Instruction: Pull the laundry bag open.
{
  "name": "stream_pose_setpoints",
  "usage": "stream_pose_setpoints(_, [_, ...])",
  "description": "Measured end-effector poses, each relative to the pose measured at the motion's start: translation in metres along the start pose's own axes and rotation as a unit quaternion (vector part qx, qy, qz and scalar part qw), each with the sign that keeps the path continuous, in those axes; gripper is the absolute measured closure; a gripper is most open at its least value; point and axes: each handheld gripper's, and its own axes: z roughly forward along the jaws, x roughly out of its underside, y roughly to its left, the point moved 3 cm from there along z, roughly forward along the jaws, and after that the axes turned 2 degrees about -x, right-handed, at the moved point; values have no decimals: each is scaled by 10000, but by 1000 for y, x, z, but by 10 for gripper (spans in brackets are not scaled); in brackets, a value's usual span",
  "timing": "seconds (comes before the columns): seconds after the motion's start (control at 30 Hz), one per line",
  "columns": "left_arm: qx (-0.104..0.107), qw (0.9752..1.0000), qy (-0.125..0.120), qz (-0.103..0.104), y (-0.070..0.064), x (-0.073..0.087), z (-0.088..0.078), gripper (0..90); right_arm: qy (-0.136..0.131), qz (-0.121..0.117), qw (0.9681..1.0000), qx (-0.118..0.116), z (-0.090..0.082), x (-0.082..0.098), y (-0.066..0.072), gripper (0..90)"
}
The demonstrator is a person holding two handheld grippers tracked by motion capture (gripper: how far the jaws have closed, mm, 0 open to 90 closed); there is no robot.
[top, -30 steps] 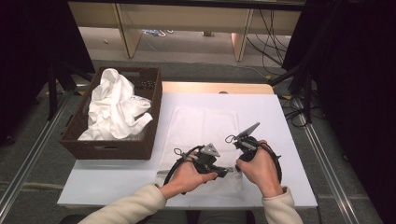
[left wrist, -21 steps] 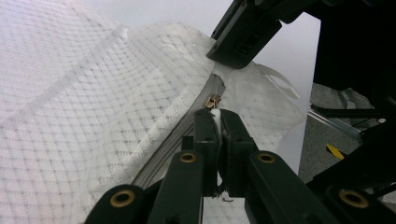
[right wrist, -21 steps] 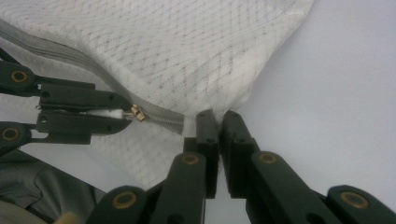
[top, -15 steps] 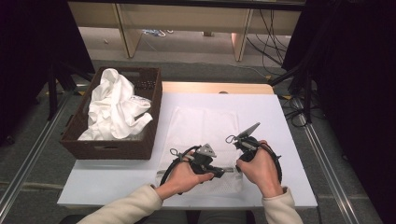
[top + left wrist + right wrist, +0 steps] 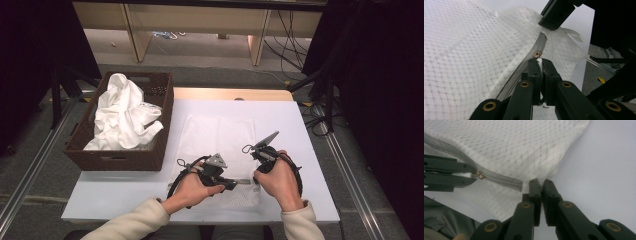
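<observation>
A white mesh bag point(image 5: 215, 132) lies flat on the table, its grey zipper point(image 5: 499, 179) running along the near edge. My left gripper point(image 5: 540, 61) is shut on the white pull tab just behind the brass slider point(image 5: 537, 54). In the high view the left gripper point(image 5: 244, 182) points right, toward the right hand. My right gripper point(image 5: 540, 181) is shut on the bag's edge at the end of the zipper, and the left gripper point(image 5: 471, 175) faces it with the slider point(image 5: 480, 174) at its tips. The right gripper point(image 5: 256, 175) sits by the bag's near right corner.
A dark wicker basket point(image 5: 162, 127) stands at the table's left, holding crumpled white cloth point(image 5: 125, 112). The white tabletop point(image 5: 300, 165) ends just right of the right hand. Cables and table legs lie on the floor beyond.
</observation>
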Motion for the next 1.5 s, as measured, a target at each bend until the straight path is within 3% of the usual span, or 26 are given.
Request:
stream_pose_setpoints(0.03, [-20,10000,-5,-40,0,0,0,860,0,-70,9999,-95,0,0,-1,873])
stream_pose_setpoints(0.23, [44,9999,-54,-92,0,2,-4,860,-7,-76,10000,-39,1,0,-2,873])
stream_pose_setpoints(0.3, [11,10000,10,-10,1,3,-5,861,-11,-71,9999,-89,0,0,-2,873])
stream_pose_setpoints(0.33, [62,9999,-31,-100,0,4,-6,860,-7,-71,9999,-88,0,0,-2,873])
stream_pose_setpoints(0.5, [1,10000,-18,-77,2,5,-9,860,38,-28,9999,-127,0,0,-3,873])
stream_pose_setpoints(0.53, [53,9999,-14,-111,3,6,-10,860,24,-129,9999,-57,0,0,-5,872])
stream_pose_setpoints(0.57, [38,9999,-45,-129,3,6,-10,860,-102,-309,9994,-149,2,-1,-7,872])
stream_pose_setpoints(0.6, [-18,10000,-23,-72,4,7,-11,860,-135,-350,9993,6,2,-2,-8,873])
stream_pose_setpoints(0.63, [-51,9999,14,-99,5,7,-12,860,-280,-612,9977,-16,4,-3,-11,872])
stream_pose_setpoints(0.67, [-37,10000,-5,-84,4,7,-12,861,-308,-709,9969,-148,5,-3,-12,872])
stream_pose_setpoints(0.77, [25,9999,-31,-97,5,8,-13,860,-318,-641,9972,-210,5,-3,-12,873])
stream_pose_setpoints(0.8, [-85,9999,-8,-111,5,9,-14,860,-349,-673,9969,-208,5,-3,-13,872])
stream_pose_setpoints(0.83, [1,9999,-62,-151,5,9,-14,860,-237,-387,9988,-179,4,-1,-9,872])
stream_pose_setpoints(0.9, [-73,9998,-17,-157,7,10,-17,860,-198,-319,9991,-172,3,-1,-9,873])
stream_pose_setpoints(0.93, [-31,9999,-49,-161,7,11,-18,860,-173,-234,9996,47,3,-1,-8,873])
stream_pose_setpoints(0.97, [-113,9998,-17,-149,8,12,-19,860,-173,-234,9996,47,3,-1,-8,873])
stream_pose_setpoints(1.0, [-48,9999,-76,-140,9,12,-20,860,-29,-44,10000,56,2,0,-6,872])
stream_pose_setpoints(1.07, [-111,9998,-48,-130,9,14,-21,860,-49,-169,9998,82,2,0,-8,873])
stream_pose_setpoints(1.17, [-59,9997,-81,-213,9,14,-22,860,18,-128,9999,-35,1,0,-6,872])
stream_pose_setpoints(1.2, [-110,9998,-79,-153,10,15,-22,860,53,9,10000,-36,1,1,-3,873])
stream_pose_setpoints(1.23, [-110,9998,-79,-153,10,15,-22,860,53,9,10000,-36,1,1,-3,873])
stream_pose_setpoints(1.27, [-116,9997,-47,-192,10,16,-23,860,45,-166,9998,-64,1,0,-6,872])
stream_pose_setpoints(1.43, [-120,9998,-74,-165,10,17,-24,860,35,-117,9999,17,2,0,-6,872])
stream_pose_setpoints(1.47, [-158,9992,17,-369,8,19,-26,860,33,-109,9999,-62,1,0,-7,873])
stream_pose_setpoints(1.5, [-158,9992,17,-369,8,19,-26,860,33,-109,9999,-62,1,0,-7,873])
